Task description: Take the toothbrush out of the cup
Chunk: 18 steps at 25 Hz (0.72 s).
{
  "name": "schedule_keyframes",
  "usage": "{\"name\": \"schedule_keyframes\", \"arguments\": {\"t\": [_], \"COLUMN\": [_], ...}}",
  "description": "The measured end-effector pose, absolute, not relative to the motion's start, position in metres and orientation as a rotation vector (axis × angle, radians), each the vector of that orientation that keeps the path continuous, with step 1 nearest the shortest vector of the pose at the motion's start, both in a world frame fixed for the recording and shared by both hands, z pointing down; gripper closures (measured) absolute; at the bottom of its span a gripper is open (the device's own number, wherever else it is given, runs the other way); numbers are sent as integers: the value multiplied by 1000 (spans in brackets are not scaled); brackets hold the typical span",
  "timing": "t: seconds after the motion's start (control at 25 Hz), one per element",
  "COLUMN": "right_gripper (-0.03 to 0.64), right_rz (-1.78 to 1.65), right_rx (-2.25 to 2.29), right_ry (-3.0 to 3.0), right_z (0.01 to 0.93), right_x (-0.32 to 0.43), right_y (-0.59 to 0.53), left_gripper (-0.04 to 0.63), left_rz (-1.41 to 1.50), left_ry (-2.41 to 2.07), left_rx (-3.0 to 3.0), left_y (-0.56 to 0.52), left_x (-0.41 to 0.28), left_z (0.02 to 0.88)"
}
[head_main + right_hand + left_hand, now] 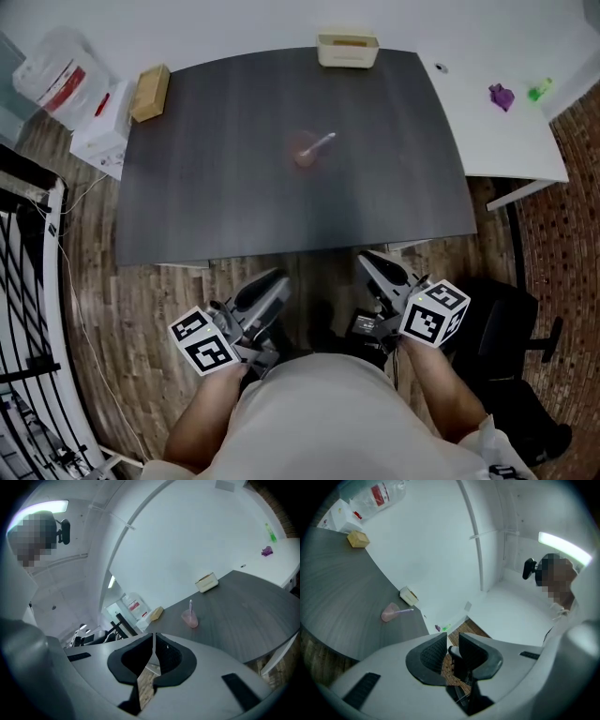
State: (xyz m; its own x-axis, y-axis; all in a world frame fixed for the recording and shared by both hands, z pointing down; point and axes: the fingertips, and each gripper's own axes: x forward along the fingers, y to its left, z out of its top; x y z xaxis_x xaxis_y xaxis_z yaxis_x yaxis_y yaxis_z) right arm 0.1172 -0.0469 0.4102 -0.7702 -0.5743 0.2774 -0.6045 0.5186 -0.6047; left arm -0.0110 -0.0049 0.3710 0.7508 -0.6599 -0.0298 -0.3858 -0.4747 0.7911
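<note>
A pink cup (pixel 304 154) stands near the middle of the dark grey table (pixel 206 206), and a pale toothbrush (pixel 321 142) leans out of it toward the right. The left gripper view shows the same cup (pixel 389 613) and toothbrush (pixel 405 611) far off; the right gripper view shows the cup (pixel 190 619) with the toothbrush (pixel 191 605) upright. My left gripper (pixel 277 279) hangs short of the table's near edge, jaws a little apart with nothing between them (pixel 451 641). My right gripper (pixel 371 262) is also short of that edge, shut and empty (pixel 153 641).
A cream box (pixel 348 49) sits at the table's far edge and a cardboard box (pixel 150 92) at its left corner. A white table (pixel 506 141) with small purple and green things adjoins on the right. A black chair (pixel 516 319) stands right of me, a black rack (pixel 28 309) left.
</note>
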Motion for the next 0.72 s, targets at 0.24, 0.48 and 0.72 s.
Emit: {"name": "schedule_keyframes", "arguments": {"t": [0.24,0.48,0.72], "right_gripper": [603,603,603], "right_rz": [1100,1094,1094], "right_rx": [1102,1218,1335], "right_ry": [-2690,-2657,-2614], "right_z": [411,412,412], "right_x": [105,91,70], "right_y": [-64,-79,-90], "left_gripper": [518,517,517], "left_rz": [-409,-382,-354], "left_ry": [-763,-712,-650], "left_rx": [2122,2125,2140], "left_y": [-29,-48,-65], "left_x": [-29,-52,-79], "left_z": [375,379,382]}}
